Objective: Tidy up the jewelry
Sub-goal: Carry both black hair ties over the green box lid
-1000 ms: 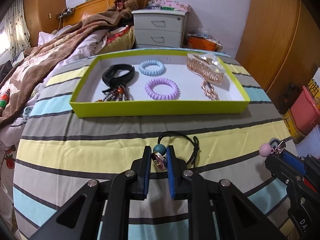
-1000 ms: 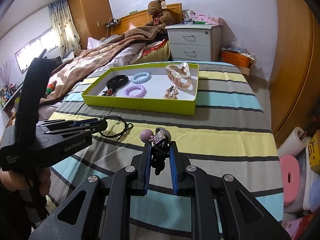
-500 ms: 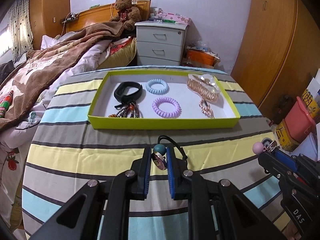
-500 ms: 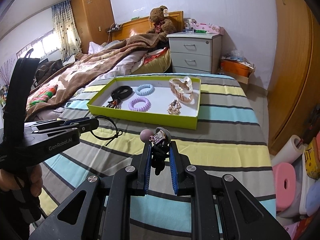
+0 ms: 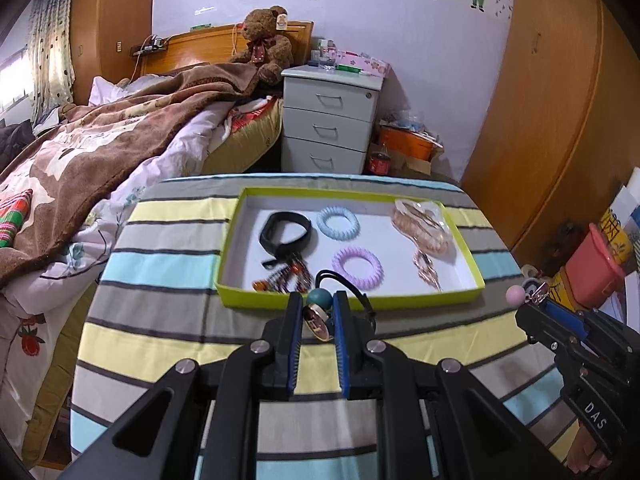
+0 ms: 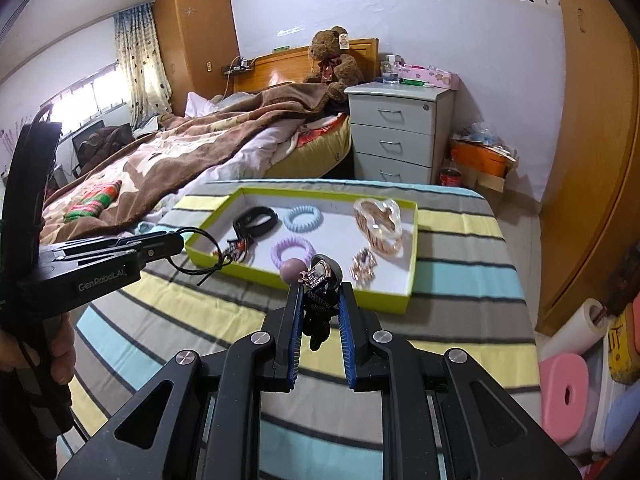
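A lime-green tray (image 5: 228, 272) (image 6: 412, 248) on the striped table holds a black band (image 5: 286, 232), a blue coil tie (image 5: 338, 222), a purple coil tie (image 5: 357, 267), beaded clips (image 5: 286, 276) and rose-gold pieces (image 5: 424, 228). My left gripper (image 5: 316, 312) is shut on a hair tie with a teal bead (image 5: 319, 299); its black loop hangs in front of the tray's near wall. My right gripper (image 6: 318, 292) is shut on a hair tie with a pink bead (image 6: 291, 270) and a charm, held above the table near the tray's front.
The striped table (image 5: 160, 332) stands beside a bed (image 5: 100, 148) on the left. A grey drawer unit (image 5: 328, 120) and a wooden wardrobe (image 5: 552, 120) lie beyond. Pink and red containers (image 6: 568, 392) sit on the floor at the right.
Both grippers have risen and pulled back from the table, each lifting its hair tie. The tray now looks smaller and farther.
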